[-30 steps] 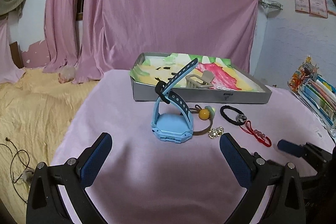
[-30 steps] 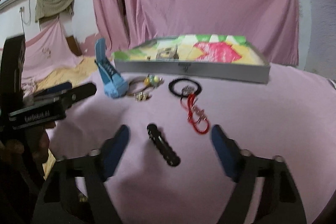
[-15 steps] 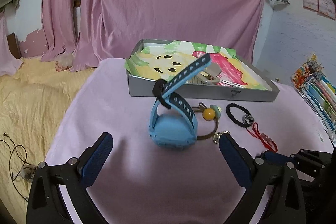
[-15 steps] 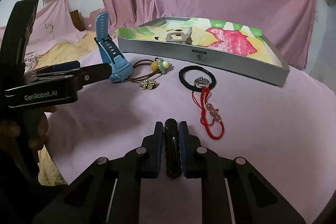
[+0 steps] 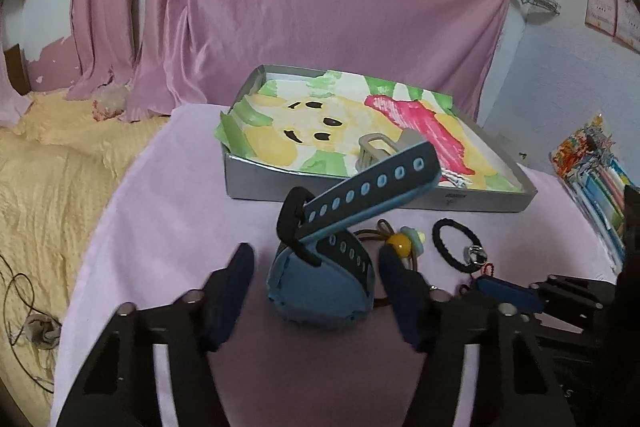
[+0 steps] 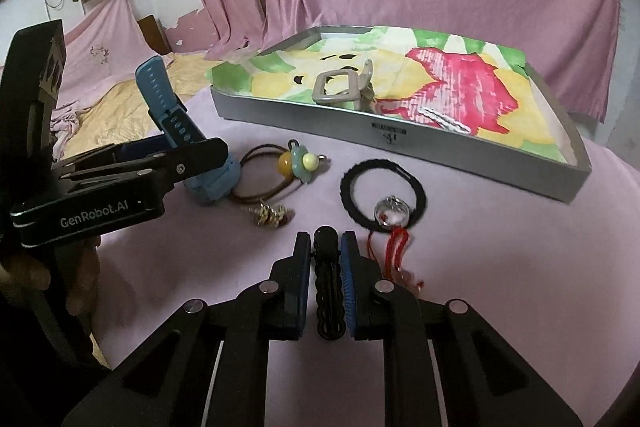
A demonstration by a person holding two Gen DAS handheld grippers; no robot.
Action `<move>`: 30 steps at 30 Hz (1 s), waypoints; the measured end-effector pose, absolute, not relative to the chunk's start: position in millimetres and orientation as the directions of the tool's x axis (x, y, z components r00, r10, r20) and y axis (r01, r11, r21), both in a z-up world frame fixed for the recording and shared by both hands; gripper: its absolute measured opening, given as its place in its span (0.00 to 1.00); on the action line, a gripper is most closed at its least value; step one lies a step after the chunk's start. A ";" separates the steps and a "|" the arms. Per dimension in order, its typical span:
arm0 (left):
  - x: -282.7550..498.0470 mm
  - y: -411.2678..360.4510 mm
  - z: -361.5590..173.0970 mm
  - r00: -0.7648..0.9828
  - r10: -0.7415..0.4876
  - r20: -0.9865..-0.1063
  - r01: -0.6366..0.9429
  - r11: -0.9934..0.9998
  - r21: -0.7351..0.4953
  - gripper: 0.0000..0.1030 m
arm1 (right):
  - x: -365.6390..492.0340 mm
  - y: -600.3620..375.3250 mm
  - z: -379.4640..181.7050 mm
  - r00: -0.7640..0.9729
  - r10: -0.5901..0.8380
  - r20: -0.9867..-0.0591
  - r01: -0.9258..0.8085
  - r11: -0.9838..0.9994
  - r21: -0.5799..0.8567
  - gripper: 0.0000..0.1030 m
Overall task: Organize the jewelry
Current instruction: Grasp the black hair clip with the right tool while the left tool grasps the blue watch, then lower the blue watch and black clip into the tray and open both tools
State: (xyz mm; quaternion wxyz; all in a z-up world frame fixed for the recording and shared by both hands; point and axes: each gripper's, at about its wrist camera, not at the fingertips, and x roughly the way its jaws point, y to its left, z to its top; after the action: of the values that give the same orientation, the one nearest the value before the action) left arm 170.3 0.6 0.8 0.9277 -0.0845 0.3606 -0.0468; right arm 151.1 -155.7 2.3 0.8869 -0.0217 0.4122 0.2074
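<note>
A blue watch (image 5: 324, 283) stands on the pink cloth between the fingers of my left gripper (image 5: 316, 271), which is open around it with gaps on both sides. The watch also shows in the right wrist view (image 6: 208, 179). My right gripper (image 6: 326, 255) is shut on a black hair clip (image 6: 328, 287) and holds it above the cloth. A grey tray (image 5: 256, 183) with a colourful paper lining stands behind, holding a beige claw clip (image 5: 376, 151).
On the cloth lie a brown hair tie with a yellow bead (image 6: 288, 163), a small gold trinket (image 6: 272, 217), a black hair band with a clear charm (image 6: 384, 195) and a red cord (image 6: 396, 251). Books (image 5: 596, 179) are stacked at the right.
My right gripper closed on the black hair clip and lifted it. My left gripper moved forward around the blue watch and its fingers narrowed.
</note>
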 end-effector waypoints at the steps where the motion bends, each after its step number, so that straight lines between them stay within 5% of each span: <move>1: 171.3 0.3 0.8 0.736 -0.152 -0.660 0.028 0.981 -0.194 0.49 | 152.4 -155.3 1.6 0.572 0.354 -0.740 -0.388 0.912 0.137 0.13; 9: 171.3 4.8 3.1 0.752 -0.151 -0.641 0.008 0.975 -0.221 0.25 | 161.1 -155.7 -1.9 0.548 0.398 -0.736 -0.396 0.898 0.191 0.13; 30: 192.4 -0.9 56.8 0.841 -0.182 -0.510 0.043 0.962 -0.271 0.21 | 184.9 -202.3 43.1 0.664 0.412 -0.625 -0.367 0.907 0.208 0.13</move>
State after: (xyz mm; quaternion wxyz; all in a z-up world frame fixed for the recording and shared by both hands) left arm 192.4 -0.9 56.8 0.9511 -0.1252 0.2761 -0.0591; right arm 184.9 -202.3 43.1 0.9114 0.0323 0.3503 0.2135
